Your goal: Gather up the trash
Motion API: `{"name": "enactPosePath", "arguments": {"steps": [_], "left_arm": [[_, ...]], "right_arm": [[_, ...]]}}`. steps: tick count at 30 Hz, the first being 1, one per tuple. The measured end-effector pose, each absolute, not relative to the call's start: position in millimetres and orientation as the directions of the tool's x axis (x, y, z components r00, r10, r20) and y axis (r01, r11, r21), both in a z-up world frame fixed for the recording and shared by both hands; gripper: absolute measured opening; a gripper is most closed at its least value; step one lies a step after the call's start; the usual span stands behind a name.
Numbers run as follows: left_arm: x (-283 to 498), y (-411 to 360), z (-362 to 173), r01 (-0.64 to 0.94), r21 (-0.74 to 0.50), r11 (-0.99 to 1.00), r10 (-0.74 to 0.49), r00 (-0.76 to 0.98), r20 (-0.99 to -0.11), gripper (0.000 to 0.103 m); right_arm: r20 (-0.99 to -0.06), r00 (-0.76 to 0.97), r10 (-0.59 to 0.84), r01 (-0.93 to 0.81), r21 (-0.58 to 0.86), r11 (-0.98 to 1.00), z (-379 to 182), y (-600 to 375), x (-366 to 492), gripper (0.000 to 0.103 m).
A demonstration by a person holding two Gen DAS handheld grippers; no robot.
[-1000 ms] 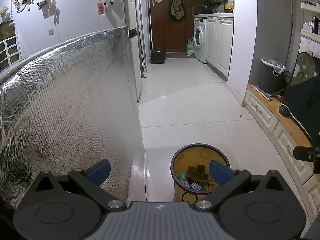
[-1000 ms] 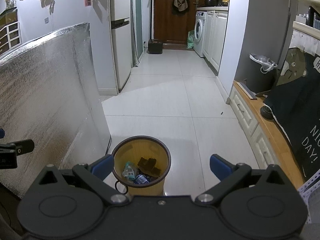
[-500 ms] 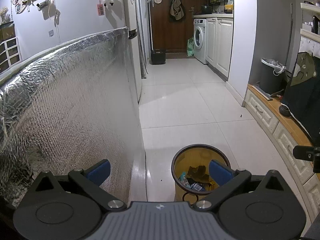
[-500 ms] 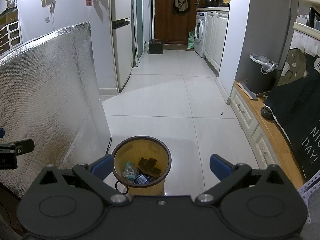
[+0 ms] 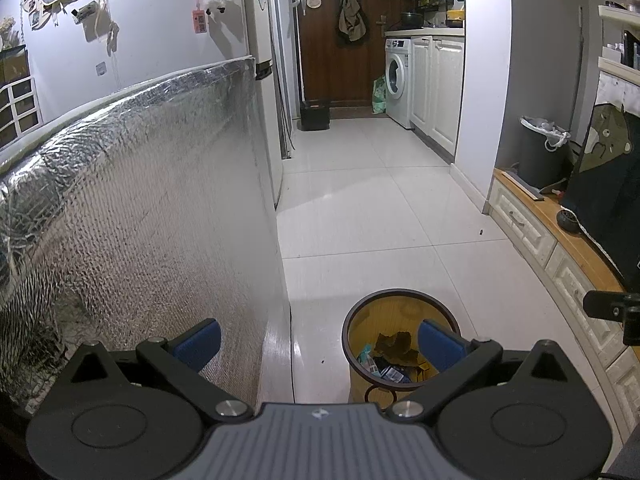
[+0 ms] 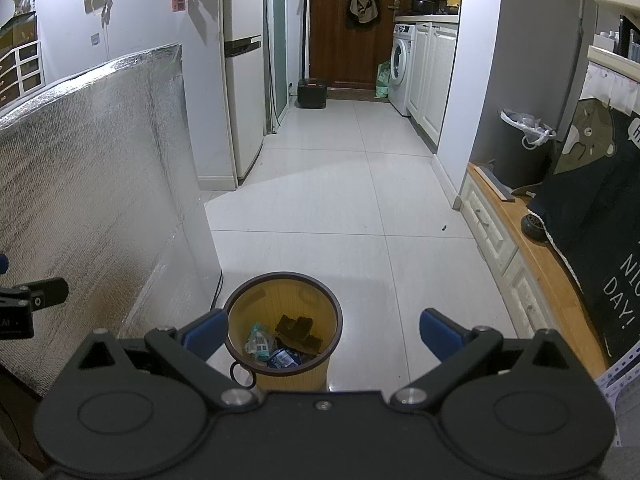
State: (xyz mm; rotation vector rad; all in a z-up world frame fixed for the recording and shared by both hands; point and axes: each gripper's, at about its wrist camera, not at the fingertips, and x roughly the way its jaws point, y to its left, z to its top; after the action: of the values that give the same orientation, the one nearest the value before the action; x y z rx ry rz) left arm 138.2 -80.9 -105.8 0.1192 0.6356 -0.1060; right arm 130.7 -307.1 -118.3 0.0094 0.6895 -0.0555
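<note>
Both the left tongs [image 5: 318, 342] and the right tongs [image 6: 322, 330] are held wide apart with nothing in them, just above the yellow bin [image 6: 283, 320], where some trash [image 6: 280, 342] is seen at the bottom. Nothing more to pick up is seen, so the tongs are best lifted slowly, clear of the bin's rim. The silver sheet [image 5: 140, 208] is close on the left, but the white floor [image 6: 340, 208] beyond is wide and bare.

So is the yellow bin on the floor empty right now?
No, the yellow bin already holds wrappers and a dark crumpled piece at its bottom.
</note>
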Motion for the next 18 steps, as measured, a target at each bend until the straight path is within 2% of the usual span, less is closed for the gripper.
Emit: {"name": "enactPosePath", "arguments": {"steps": [18], "left_arm": [[137.6, -81.5, -104.6, 0.136, 0.079, 0.988, -0.063, 0.800, -0.597, 0.103]], "right_arm": [[-0.636, 0.770, -0.048, 0.054, -0.011, 0.998, -118.0, -306.3, 130.6, 0.103]]}}
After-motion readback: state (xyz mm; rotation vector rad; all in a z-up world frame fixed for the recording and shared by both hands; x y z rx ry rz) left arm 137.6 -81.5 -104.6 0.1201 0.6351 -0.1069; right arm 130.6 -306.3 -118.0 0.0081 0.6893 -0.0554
